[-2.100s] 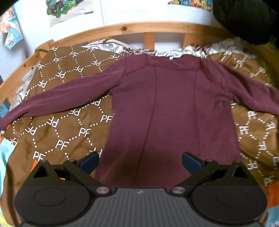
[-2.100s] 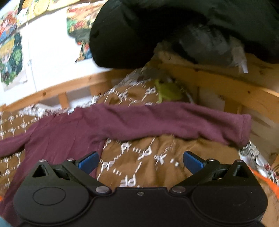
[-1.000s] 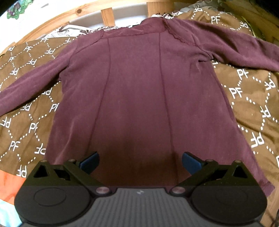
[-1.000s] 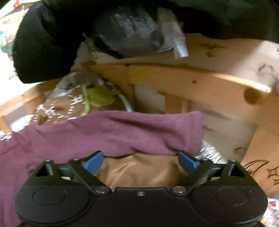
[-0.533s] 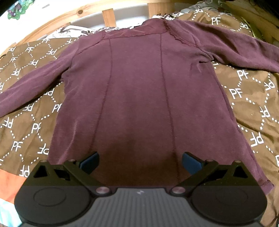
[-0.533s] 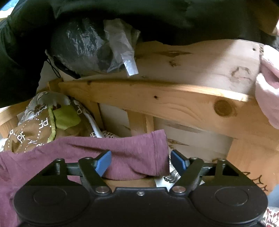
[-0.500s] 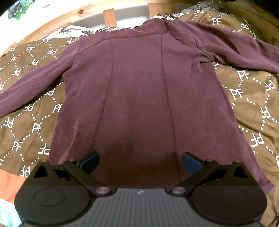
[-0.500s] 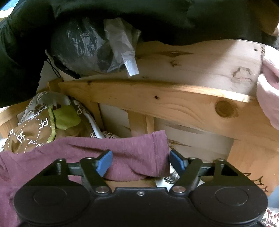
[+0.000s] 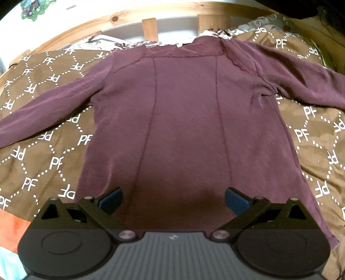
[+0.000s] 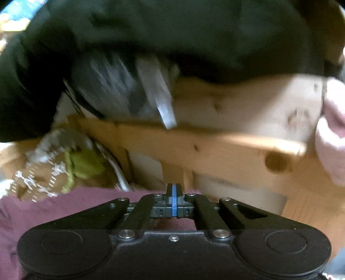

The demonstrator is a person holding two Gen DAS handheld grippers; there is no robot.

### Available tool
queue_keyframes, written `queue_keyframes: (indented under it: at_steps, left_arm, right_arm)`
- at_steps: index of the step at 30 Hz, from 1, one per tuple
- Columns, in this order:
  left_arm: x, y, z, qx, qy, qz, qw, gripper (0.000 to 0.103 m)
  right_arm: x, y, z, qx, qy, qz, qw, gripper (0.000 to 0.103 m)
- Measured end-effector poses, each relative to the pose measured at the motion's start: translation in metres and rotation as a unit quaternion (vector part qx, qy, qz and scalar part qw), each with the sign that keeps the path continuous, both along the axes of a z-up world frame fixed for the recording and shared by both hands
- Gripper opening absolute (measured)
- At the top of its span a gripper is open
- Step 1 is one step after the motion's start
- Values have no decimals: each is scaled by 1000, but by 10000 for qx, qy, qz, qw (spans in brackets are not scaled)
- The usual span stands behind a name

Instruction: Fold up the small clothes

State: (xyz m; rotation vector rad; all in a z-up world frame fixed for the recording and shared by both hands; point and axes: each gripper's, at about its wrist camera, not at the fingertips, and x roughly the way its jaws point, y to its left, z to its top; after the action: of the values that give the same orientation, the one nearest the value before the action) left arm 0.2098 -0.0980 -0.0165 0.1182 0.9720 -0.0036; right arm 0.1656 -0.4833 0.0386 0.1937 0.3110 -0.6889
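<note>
A brown bedspread (image 9: pixel 43 159) printed with white dotted diamonds and the letters PF covers the bed, with an orange patch (image 9: pixel 13 228) at its lower left corner and a paler patterned sheet (image 9: pixel 94 43) showing along its far edge. Behind it runs a curved wooden bed frame (image 9: pixel 148 23) with upright slats against a white wall, where a green sticker (image 9: pixel 32 10) shows at the upper left. The maroon long-sleeved top (image 9: pixel 185 120) lies flat in the middle of the bedspread, neck toward the frame, hem toward the camera, both sleeves spread outward. The left gripper (image 9: pixel 173 199) hangs over the hem with its blue pads wide apart and nothing between them. In the blurred right wrist view a dark bundle (image 10: pixel 172 38) and a plastic bag (image 10: pixel 129 90) sit above a pale wooden rail (image 10: pixel 215 148), with a green scrap (image 10: pixel 84 165) at the left. The right gripper (image 10: pixel 172 201) has just been closing and its pads now meet at the end of the top's right sleeve (image 10: pixel 43 213); whether cloth is pinched between them cannot be told. A second ago those pads stood apart on either side of the cuff, and the left view has drawn back slightly, showing more of the frame.
</note>
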Motion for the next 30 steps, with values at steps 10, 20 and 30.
queue_keyframes:
  at_steps: [10,20,30]
  left_arm:
    - [-7,15,9,-24,-85,98,9999,103]
    - [-7,19,10,16,-70,92,9999,103]
    - [-8,29,14,-59,-130,153,9998,103]
  right_arm:
    - [4,-10,-19,653,335,-185,9971,56]
    - [18,-33,-57,1603,42,-434,9861,39]
    - [-1,-2,-8,958,-674,4,9931,2]
